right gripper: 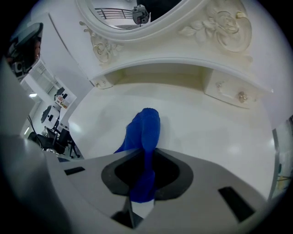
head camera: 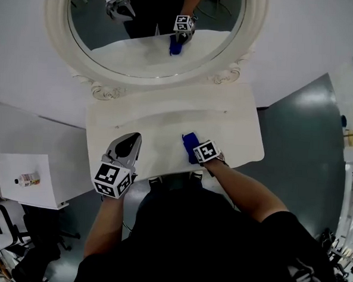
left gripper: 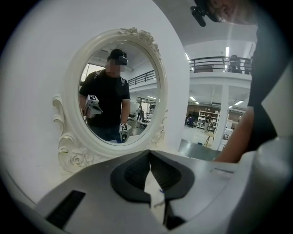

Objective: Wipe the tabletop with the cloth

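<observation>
While the right gripper (right gripper: pixel 144 176) clamps its jaws on the bunched blue cloth (right gripper: pixel 144 130), the cloth's free end lies on the glossy white tabletop (head camera: pixel 160 121) of a vanity, near its front edge and right of centre. The left gripper (left gripper: pixel 150 176) has its jaws pressed together on nothing and hangs above the tabletop's front left part, well apart from the cloth.

The cloth is gathered into a narrow fold, so a stroke would probably clean only a thin stripe. The jaws pinch just one end of it, so hard dragging could pull it out of the grip. A long push toward the back risks knocking the small drawer front with its round knob (right gripper: pixel 238 95) below the oval mirror's carved cream frame (head camera: pixel 56 17). A sweep to the left may run into the idle left gripper.
</observation>
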The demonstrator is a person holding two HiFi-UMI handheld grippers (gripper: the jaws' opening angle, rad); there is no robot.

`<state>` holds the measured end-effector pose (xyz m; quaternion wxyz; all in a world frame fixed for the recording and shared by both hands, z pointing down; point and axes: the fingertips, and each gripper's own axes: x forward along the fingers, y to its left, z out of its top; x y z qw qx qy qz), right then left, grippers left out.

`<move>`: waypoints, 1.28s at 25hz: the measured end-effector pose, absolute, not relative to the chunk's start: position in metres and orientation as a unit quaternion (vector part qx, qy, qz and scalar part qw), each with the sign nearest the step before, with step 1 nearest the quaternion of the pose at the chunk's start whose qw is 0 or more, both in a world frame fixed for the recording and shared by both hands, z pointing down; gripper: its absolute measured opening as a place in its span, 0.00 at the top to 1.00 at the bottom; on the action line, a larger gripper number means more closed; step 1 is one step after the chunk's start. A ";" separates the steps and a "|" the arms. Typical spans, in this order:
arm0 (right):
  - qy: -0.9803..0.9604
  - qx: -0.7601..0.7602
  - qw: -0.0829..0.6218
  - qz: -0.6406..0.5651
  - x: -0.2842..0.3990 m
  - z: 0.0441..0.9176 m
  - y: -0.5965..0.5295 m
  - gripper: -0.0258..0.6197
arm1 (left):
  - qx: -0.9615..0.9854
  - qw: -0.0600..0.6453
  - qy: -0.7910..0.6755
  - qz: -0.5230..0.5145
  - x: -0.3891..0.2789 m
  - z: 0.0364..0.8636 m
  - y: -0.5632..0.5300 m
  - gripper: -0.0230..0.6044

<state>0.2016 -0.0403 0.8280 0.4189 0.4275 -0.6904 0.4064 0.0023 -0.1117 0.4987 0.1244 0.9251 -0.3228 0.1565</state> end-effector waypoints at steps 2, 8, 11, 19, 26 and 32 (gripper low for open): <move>-0.686 0.436 0.420 0.404 0.225 0.828 -0.036 0.88 | 0.928 0.124 -0.315 0.156 0.019 0.500 -0.112 0.95; -0.662 0.469 0.412 0.415 0.298 0.827 -0.019 0.88 | 0.935 0.124 -0.292 0.157 0.066 0.504 -0.110 0.95; -0.650 0.486 0.410 0.416 0.331 0.827 -0.011 0.88 | 0.939 0.124 -0.281 0.158 0.087 0.506 -0.107 0.95; -0.633 0.506 0.412 0.417 0.399 0.826 0.016 0.88 | 0.946 0.120 -0.259 0.154 0.134 0.511 -0.103 0.95; -0.589 0.543 0.430 0.416 0.466 0.825 0.043 0.88 | 0.949 0.122 -0.246 0.154 0.162 0.515 -0.095 0.95; -0.578 0.563 0.418 0.418 0.496 0.826 0.048 0.88 | 0.949 0.122 -0.245 0.154 0.169 0.517 -0.094 0.95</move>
